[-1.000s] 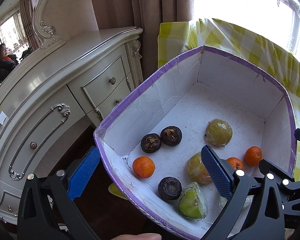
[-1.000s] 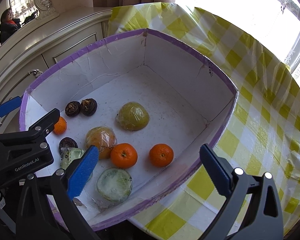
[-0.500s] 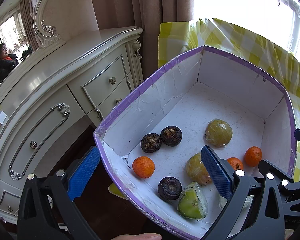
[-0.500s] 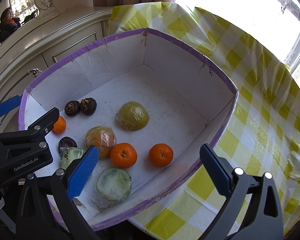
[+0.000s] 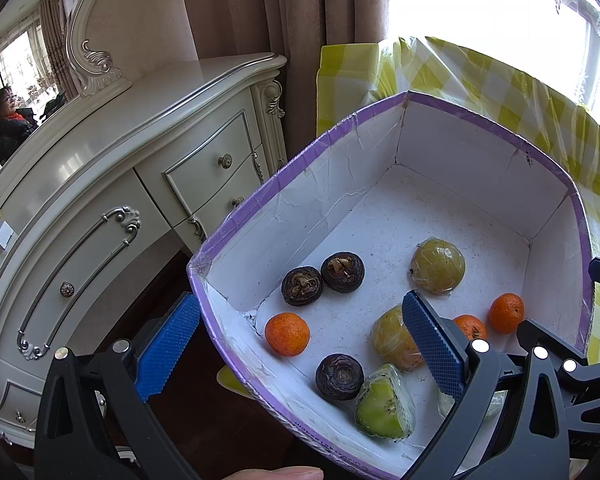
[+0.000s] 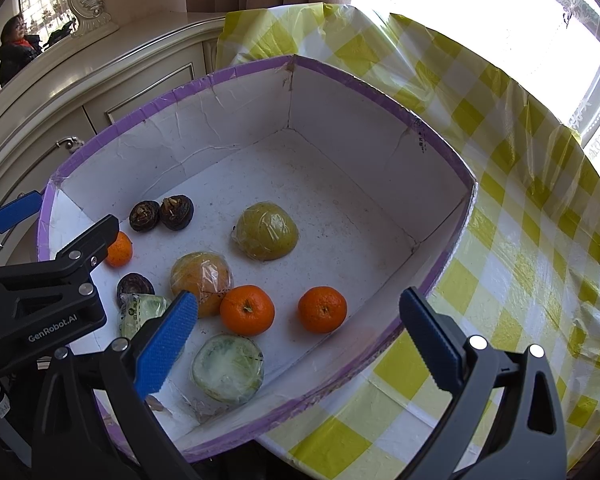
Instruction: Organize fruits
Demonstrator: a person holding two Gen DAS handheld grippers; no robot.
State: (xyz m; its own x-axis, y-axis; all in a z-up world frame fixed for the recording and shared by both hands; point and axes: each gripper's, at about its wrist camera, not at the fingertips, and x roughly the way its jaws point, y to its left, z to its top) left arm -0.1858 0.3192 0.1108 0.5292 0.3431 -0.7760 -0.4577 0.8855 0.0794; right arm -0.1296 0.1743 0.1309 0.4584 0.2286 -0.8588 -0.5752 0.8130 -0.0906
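A white box with a purple rim (image 6: 380, 92) (image 5: 260, 196) sits on the yellow checked table and holds the fruit. Inside lie three oranges (image 6: 247, 310) (image 6: 322, 309) (image 5: 287, 334), three dark brown fruits (image 5: 342, 272) (image 5: 302, 286) (image 5: 339, 377), and wrapped pieces: a green-yellow half (image 6: 266, 231) (image 5: 438, 266), an orange-yellow one (image 6: 201, 278), a pale cut half (image 6: 228, 368) and a green wedge (image 5: 385, 404). My left gripper (image 5: 300, 354) is open, straddling the box's near left corner. My right gripper (image 6: 298, 342) is open above the box's near edge. Both are empty.
A cream dresser (image 5: 112, 184) with drawers and a mirror stands left of the table. The yellow checked tablecloth (image 6: 520, 200) stretches to the right of the box toward a bright window. A person shows in the mirror (image 5: 10, 120). A thumb tip (image 5: 278, 473) shows at the bottom.
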